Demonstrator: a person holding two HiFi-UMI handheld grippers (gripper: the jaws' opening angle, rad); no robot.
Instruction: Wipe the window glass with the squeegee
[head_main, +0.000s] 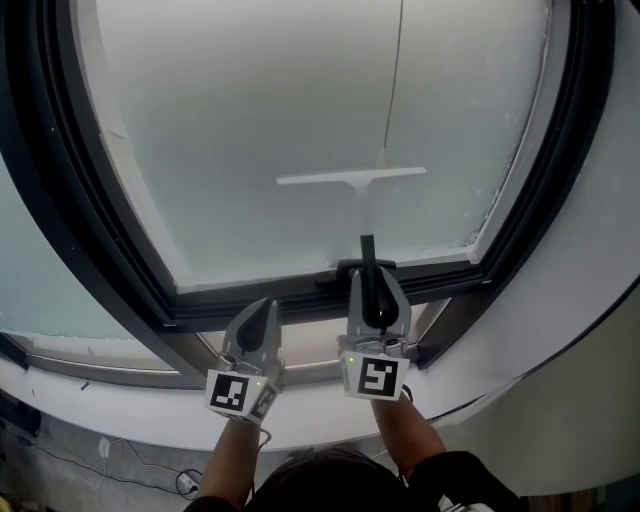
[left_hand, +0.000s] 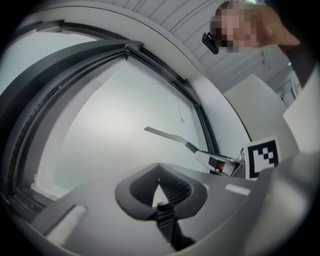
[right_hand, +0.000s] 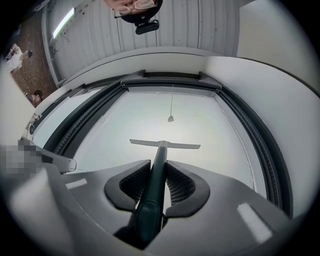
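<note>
Nearest the person, both grippers sit low by the bottom of the window, side by side but apart. The left gripper has its jaws drawn together with nothing between them. It hangs just left of the other, over the frame, and looks idle, parked out of the blade's path yet near enough to help. The right gripper is clamped on the squeegee, its jaws pinching the dark handle from both sides near its end. Holding it that far back gives reach up the pane. The handle also runs straight out along the jaws, so a push or pull of the arm should carry squarely to the blade.

Further out, the pale blade lies level across the lower middle of the glass, clear of the frame on both sides and some way above the bottom edge. It seems to rest against the pane, though contact can't be confirmed. Level is what a vertical stroke wants: the full width works and no corner digs in.

Beyond it, a thin cord hangs down the pane, its end just above the blade's right half. A stroke upward could catch it.

No bucket, tray or other container shows in any view, so there is nothing to report there
</note>
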